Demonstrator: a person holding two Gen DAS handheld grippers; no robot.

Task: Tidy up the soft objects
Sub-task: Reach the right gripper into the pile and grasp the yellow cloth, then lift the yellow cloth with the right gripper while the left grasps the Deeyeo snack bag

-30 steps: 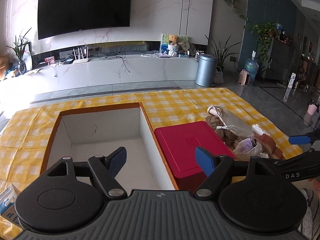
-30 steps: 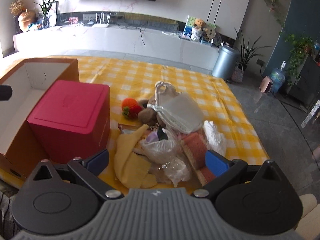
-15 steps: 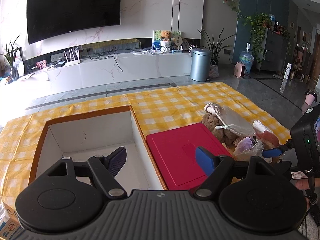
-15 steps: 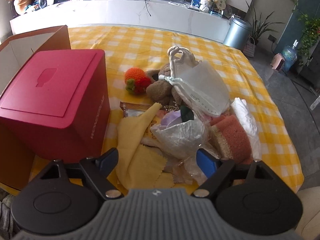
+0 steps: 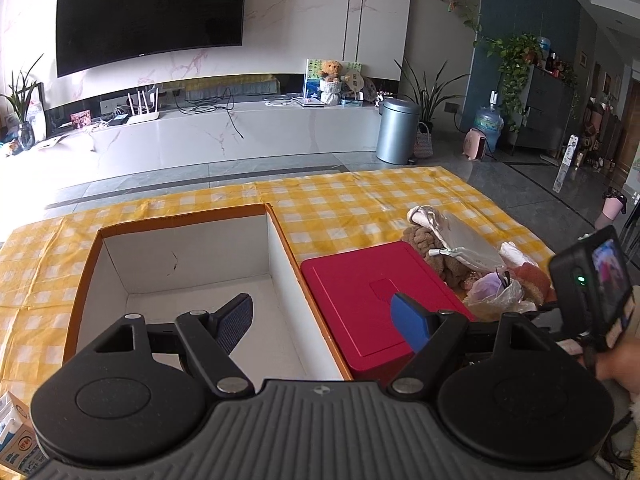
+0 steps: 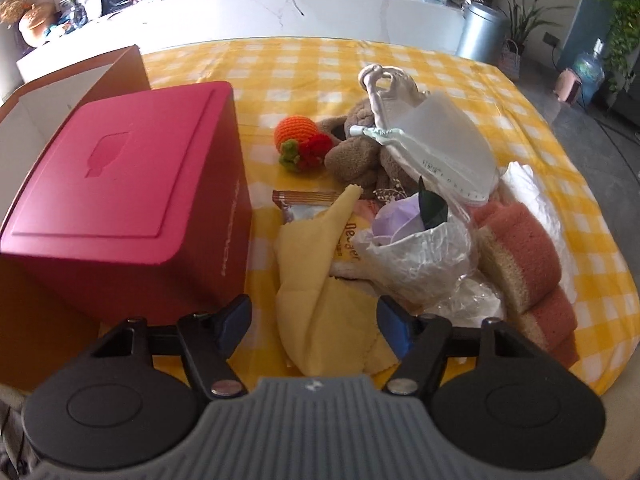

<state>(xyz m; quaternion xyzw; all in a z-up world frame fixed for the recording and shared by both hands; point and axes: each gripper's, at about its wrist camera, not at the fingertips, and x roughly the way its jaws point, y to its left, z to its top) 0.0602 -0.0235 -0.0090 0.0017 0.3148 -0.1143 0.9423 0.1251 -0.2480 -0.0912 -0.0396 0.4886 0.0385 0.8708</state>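
Presently, item: yellow cloth [image 6: 320,304], between the right gripper [image 6: 314,326]'s closing, not yet gripping jaws; left gripper [image 5: 326,318] released over the open box [image 5: 188,258]; next: pinch, lift, transfer.

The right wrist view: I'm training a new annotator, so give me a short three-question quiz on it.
1. True or false: the yellow cloth lies between the fingers of the right tongs.
2. What sits directly left of the pile of soft things? A) red box B) metal bin C) water bottle
3. Name the orange item beside the brown plush.

Key:
1. True; the tongs have just been closing around it, and the pads do not yet press on it.
2. A, the red box.
3. The crocheted orange toy, next to a red one.
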